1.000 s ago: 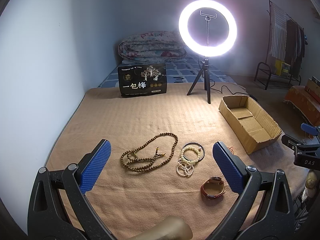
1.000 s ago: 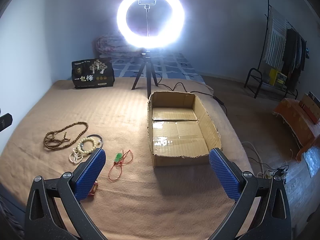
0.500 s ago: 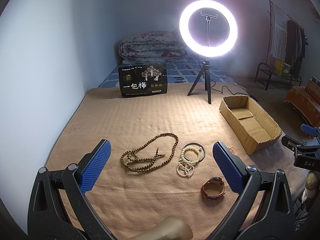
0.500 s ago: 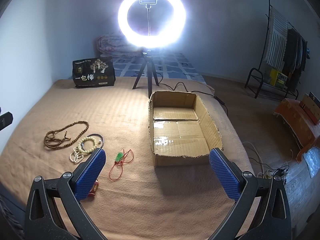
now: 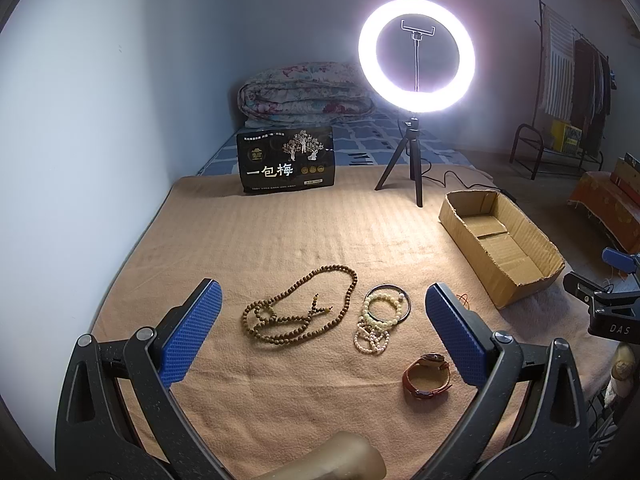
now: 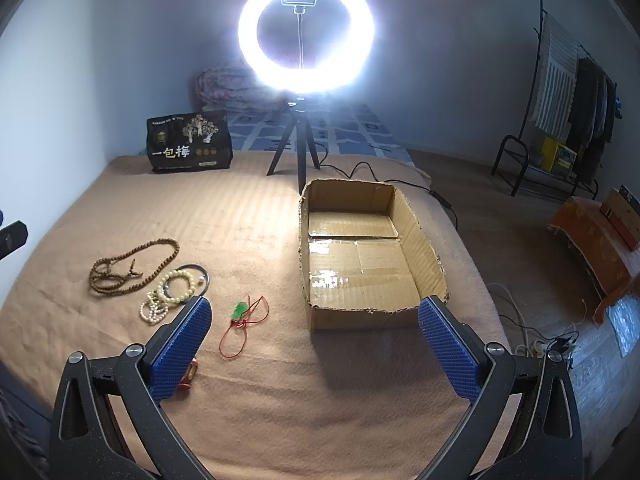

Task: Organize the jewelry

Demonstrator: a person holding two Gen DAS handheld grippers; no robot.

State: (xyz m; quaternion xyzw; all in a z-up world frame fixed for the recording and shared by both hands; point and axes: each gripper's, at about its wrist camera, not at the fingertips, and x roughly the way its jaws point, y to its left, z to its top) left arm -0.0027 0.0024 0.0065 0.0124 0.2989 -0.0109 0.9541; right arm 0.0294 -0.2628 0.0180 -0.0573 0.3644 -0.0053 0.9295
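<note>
A long brown bead necklace [image 5: 300, 312] [image 6: 132, 266] lies on the tan blanket. To its right lie a dark bangle [image 5: 406, 300], cream bead bracelets [image 5: 378, 320] [image 6: 170, 292] and a brown leather watch [image 5: 426, 376]. A red cord with a green pendant [image 6: 242, 316] lies left of the empty cardboard box [image 6: 424, 240] [image 5: 516, 276]. My left gripper [image 5: 320, 332] is open above the beads, holding nothing. My right gripper [image 6: 314, 344] is open and empty, near the box's front wall.
A lit ring light on a tripod [image 5: 416, 56] [image 6: 306, 32] stands behind the box, its cable trailing right. A black snack bag [image 5: 286, 164] stands at the back. A rolled quilt [image 5: 304, 94] lies behind. The bed edge drops off right of the box.
Almost nothing has changed. Both views have drifted very slightly; the jewelry and box lie where they were.
</note>
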